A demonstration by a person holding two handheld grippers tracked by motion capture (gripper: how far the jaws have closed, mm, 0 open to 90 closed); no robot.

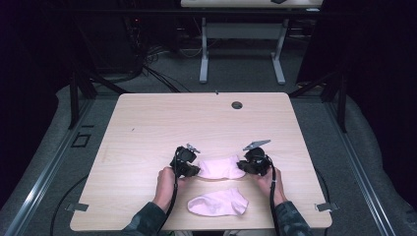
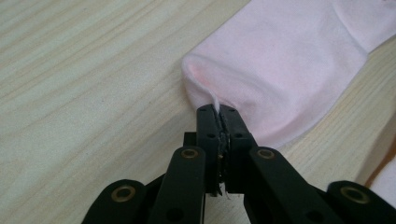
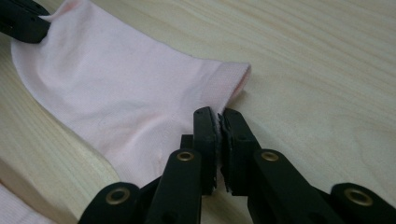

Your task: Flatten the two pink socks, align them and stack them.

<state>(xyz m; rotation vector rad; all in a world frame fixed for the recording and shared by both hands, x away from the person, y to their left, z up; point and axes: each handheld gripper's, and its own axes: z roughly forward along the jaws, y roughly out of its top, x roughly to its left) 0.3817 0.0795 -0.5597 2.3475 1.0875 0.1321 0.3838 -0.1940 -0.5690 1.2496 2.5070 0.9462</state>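
Holding one end each, the two grippers have a pink sock [image 1: 220,167] stretched flat between them on the wooden table [image 1: 162,123].

On the left, the left gripper [image 1: 193,169] has its jaws squeezed together on the rounded end of the sock. In the left gripper view, just a thin bit of cloth sits between the tips [image 2: 218,111]. That is a small bite. If the hands pull apart too hard, I think the cloth could slip out there and the sock would flop down.

In the middle, the sock lies flat on the table. A second pink sock [image 1: 219,202] lies nearer the person, close by but not touching the first one.

On the right, the right gripper [image 1: 244,166] is pinched shut on the band end of the sock [image 3: 140,107]. Its jaws look closed on the edge of the band, also a small hold.

What else could go wrong? If the sock is dragged low toward the person, it could bump the second sock and push it toward the near table edge, which is close. If one hand lifts quicker than the other, the sock could twist.

There is lots of bare table behind the socks and to both sides, so moving up or away looks safe. A small round hole [image 1: 237,105] sits far back, well away.
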